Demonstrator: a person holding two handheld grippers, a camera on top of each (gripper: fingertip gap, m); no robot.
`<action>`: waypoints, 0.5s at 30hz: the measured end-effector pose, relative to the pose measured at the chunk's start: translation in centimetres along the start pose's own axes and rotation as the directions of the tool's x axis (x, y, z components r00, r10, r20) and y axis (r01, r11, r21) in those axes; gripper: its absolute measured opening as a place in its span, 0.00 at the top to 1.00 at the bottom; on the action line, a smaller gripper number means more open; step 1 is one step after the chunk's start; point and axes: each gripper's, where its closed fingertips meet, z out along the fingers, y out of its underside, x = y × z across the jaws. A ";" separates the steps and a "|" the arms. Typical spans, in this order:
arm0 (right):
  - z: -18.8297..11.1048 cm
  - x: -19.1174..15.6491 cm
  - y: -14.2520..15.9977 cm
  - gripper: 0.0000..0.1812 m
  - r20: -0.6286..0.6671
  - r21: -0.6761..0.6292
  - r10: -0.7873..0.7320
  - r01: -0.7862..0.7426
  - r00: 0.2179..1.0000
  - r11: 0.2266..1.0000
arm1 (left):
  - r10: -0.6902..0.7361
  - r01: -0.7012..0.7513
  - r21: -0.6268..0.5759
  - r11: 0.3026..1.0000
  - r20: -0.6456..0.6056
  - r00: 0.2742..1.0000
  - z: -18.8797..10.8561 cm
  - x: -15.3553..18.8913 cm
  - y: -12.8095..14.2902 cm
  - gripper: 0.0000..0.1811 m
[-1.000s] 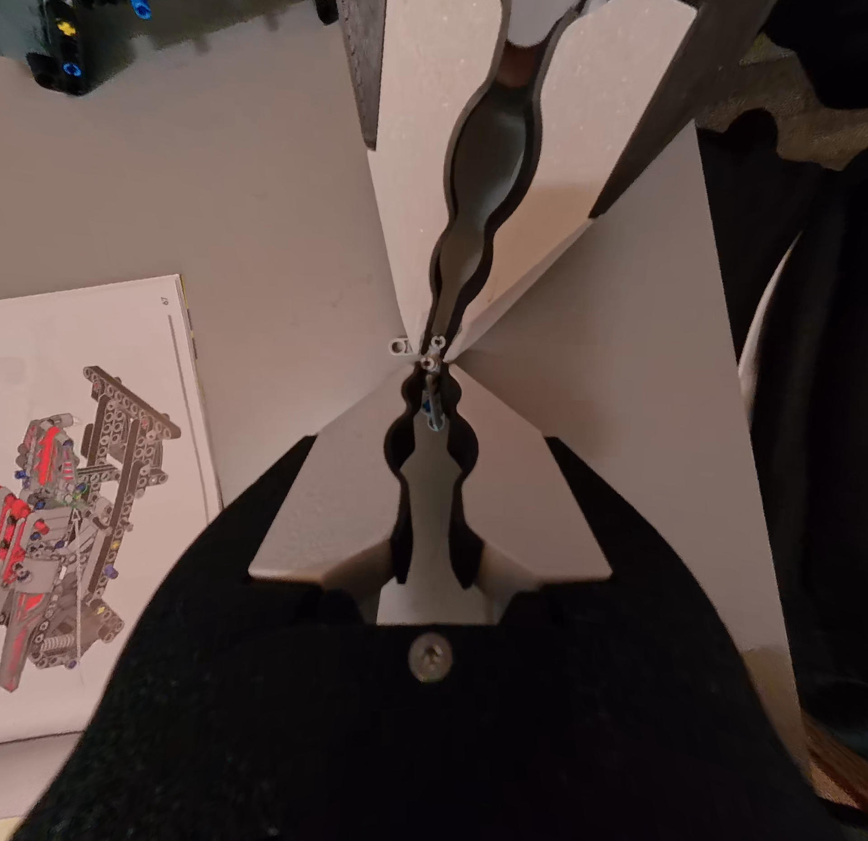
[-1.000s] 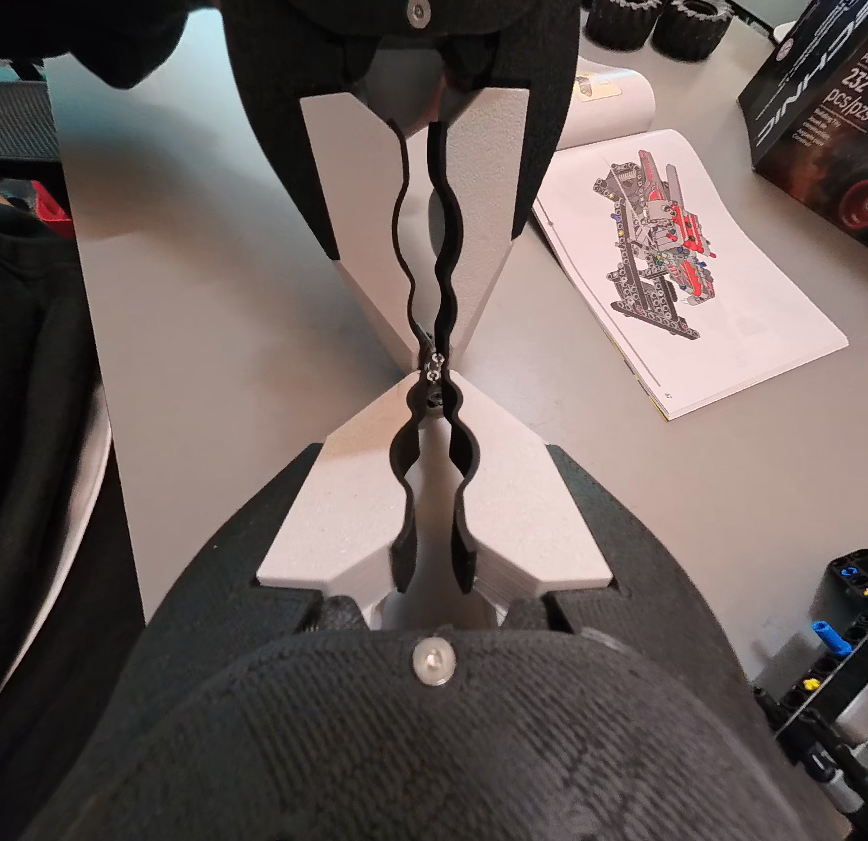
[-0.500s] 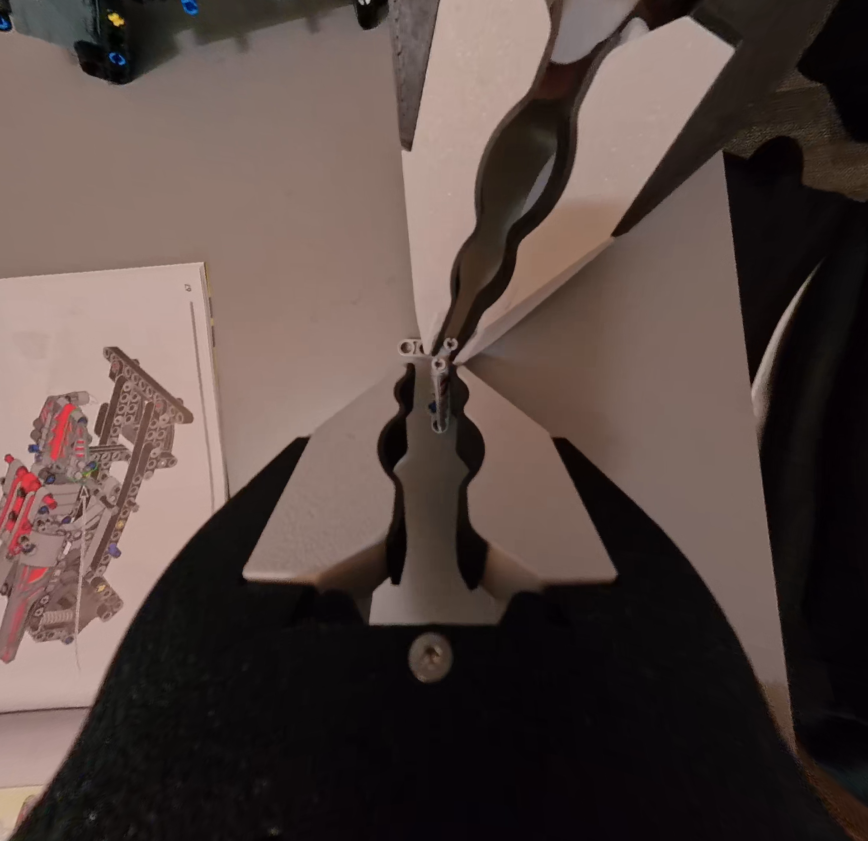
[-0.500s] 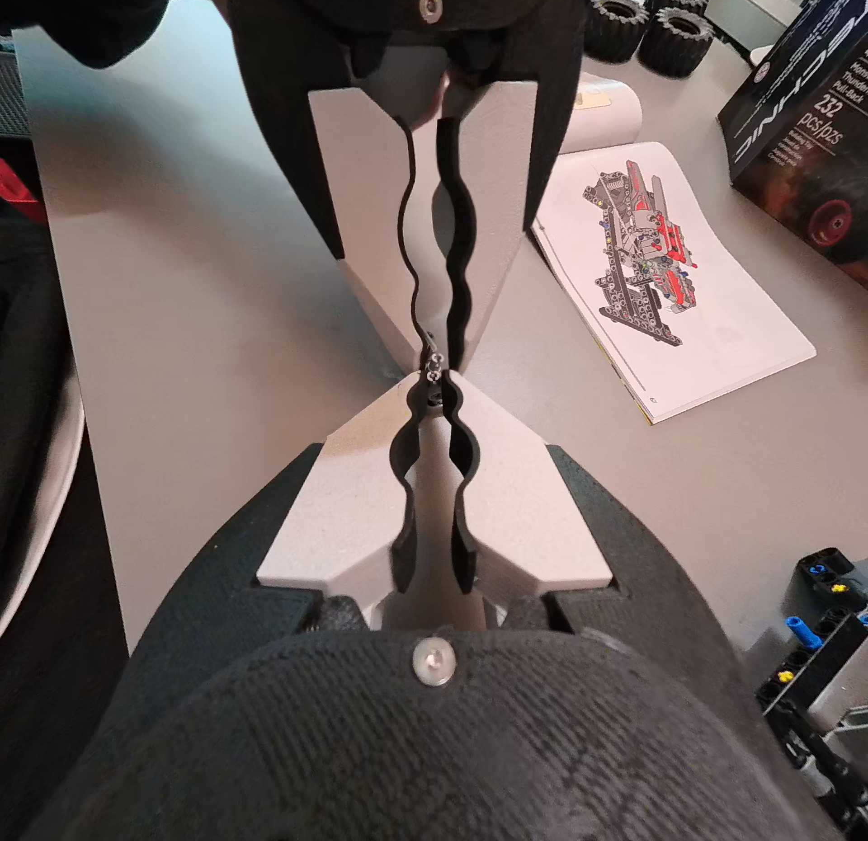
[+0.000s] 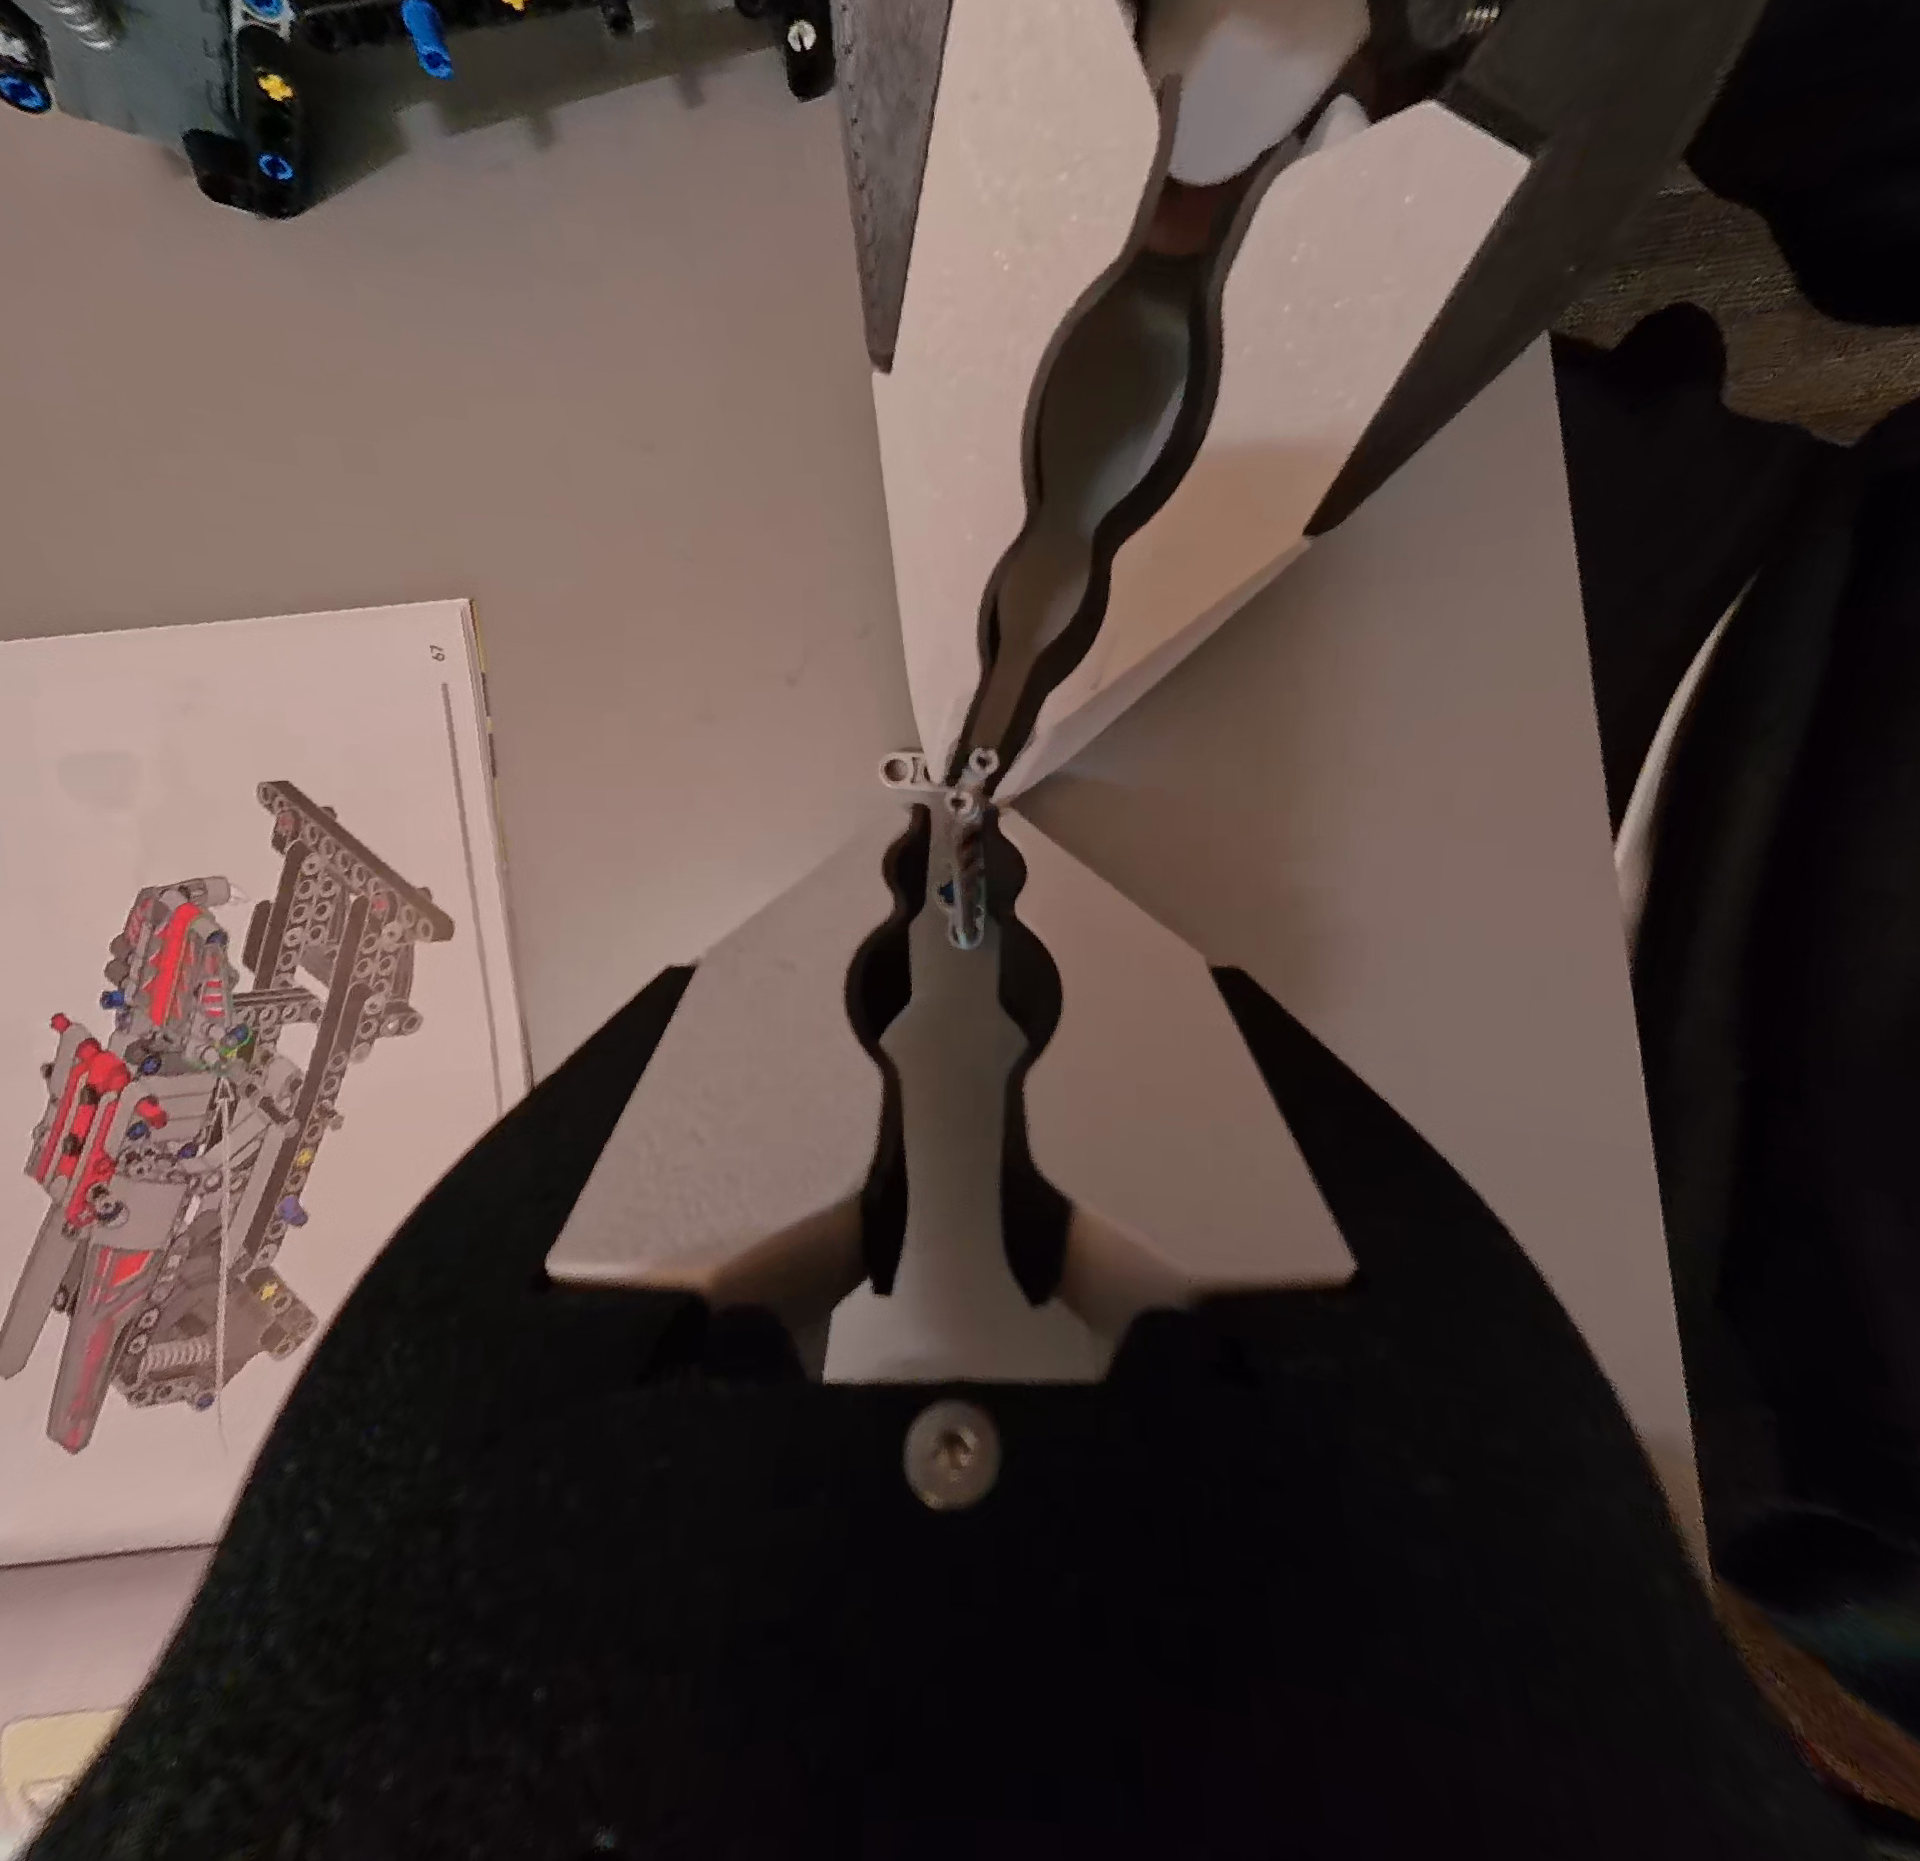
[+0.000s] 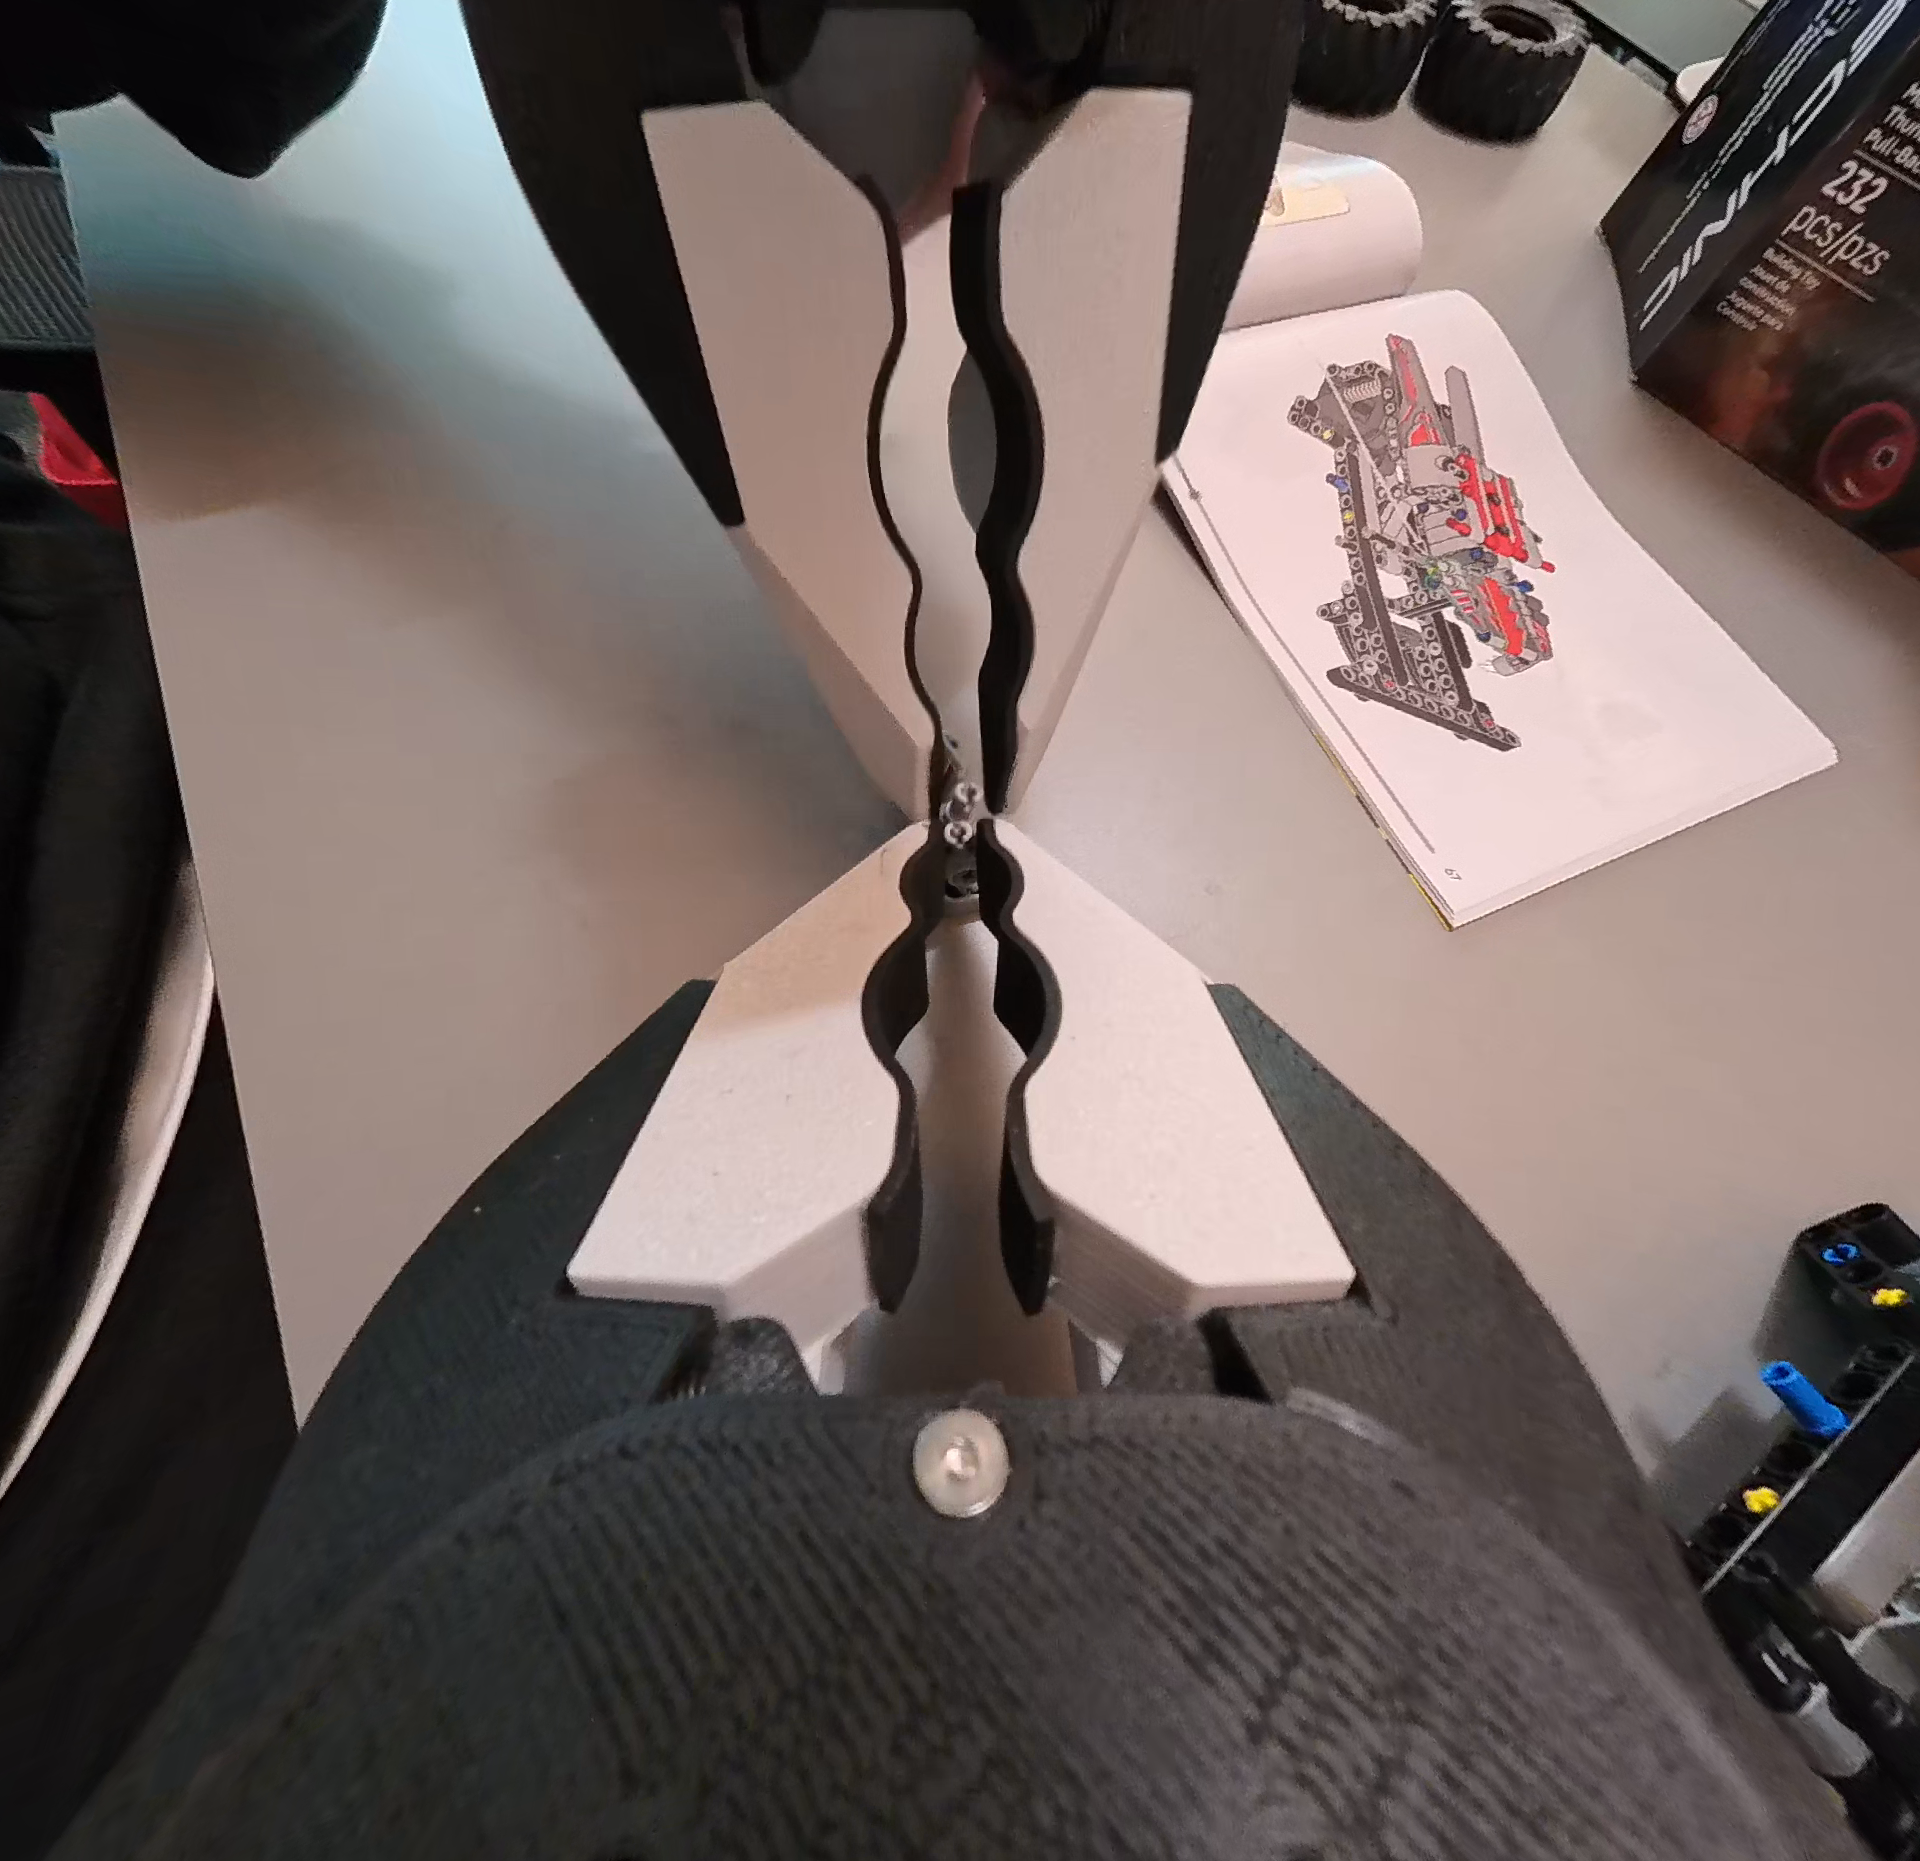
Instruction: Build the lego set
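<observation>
My two grippers meet tip to tip above the grey table [image 5: 644, 440]. In the left wrist view my left gripper [image 5: 956, 845] comes from below, its jaws narrowly apart around a small grey beam with a blue pin [image 5: 968, 892]. My right gripper [image 5: 975, 772] comes from above, shut on a small light grey connector [image 5: 902, 772] that sticks out to the left. The two pieces touch at the tips. In the right wrist view my right gripper [image 6: 954, 847] is below and the left gripper [image 6: 971, 777] above, with the small grey pieces [image 6: 958, 812] between them.
An open instruction booklet [image 5: 239, 1032] lies left of the grippers and also shows in the right wrist view [image 6: 1507, 616]. A partly built black model [image 5: 312, 55] stands at the far left, several black tyres [image 6: 1455, 35] and the set's dark box [image 6: 1787, 201] beyond. The table edge runs close by [image 6: 208, 876]. Both grippers' tips are close together, under 4 cm apart.
Both grippers stay joined tip to tip. They have drifted a little, bringing the black model more into the left wrist view. The left jaws look slightly wider than a second ago.
</observation>
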 end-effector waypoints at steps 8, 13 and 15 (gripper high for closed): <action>-0.1 0.1 0.0 0.98 -0.004 0.002 0.007 -0.007 1.000 1.000 | 0.071 -0.071 0.009 0.997 0.008 0.997 0.1 0.0 0.0 0.98; -0.1 0.2 0.0 0.98 -0.012 0.000 0.003 -0.003 1.000 1.000 | 0.147 -0.147 -0.011 0.989 0.033 0.989 0.2 -0.1 0.0 0.98; -0.1 0.1 0.0 0.98 -0.011 0.001 -0.001 0.001 1.000 1.000 | 0.174 -0.173 -0.017 0.985 0.054 0.983 0.2 -0.1 0.0 0.98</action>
